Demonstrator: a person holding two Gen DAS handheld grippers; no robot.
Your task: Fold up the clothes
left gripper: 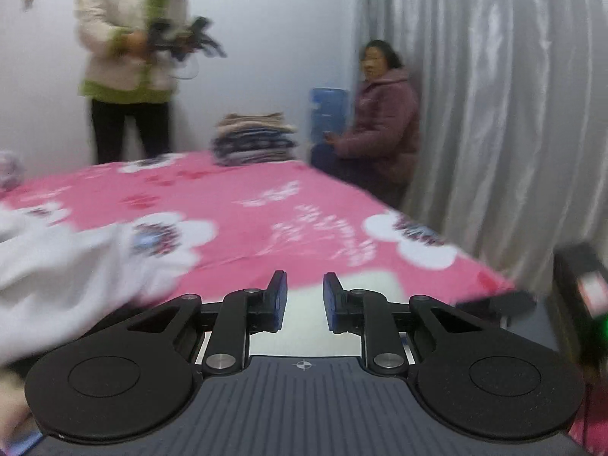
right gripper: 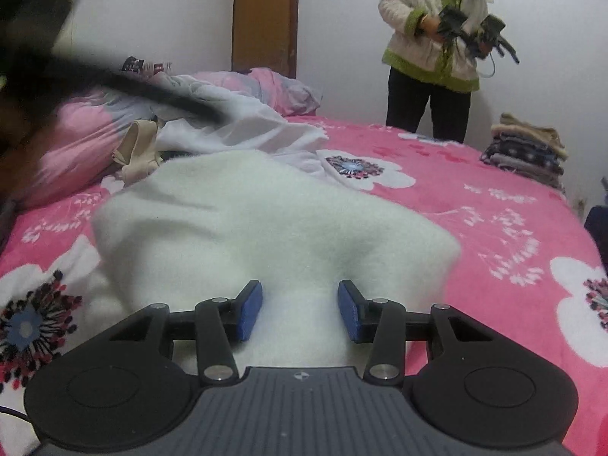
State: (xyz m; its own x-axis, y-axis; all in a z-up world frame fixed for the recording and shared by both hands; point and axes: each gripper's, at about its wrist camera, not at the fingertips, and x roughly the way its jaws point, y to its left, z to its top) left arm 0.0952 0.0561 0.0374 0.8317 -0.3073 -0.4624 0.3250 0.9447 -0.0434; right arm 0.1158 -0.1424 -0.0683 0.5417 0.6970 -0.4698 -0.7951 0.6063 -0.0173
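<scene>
Left gripper (left gripper: 304, 285) has its blue pads parted with a narrow gap and nothing pinched between them, just pink bedspread (left gripper: 243, 190) and a bit of white cloth showing past the tips. Right gripper (right gripper: 300, 296) is roughly half open, jaws straddling a hump of the fluffy white garment (right gripper: 266, 220); I can't tell if the pads actually press it. The garment lies crumpled on the bed, spreading from the right gripper toward 12 o'clock. A folded stack of clothes (right gripper: 526, 148) sits at 2 o'clock (far corner), a standing person (right gripper: 433, 38) beyond it.
</scene>
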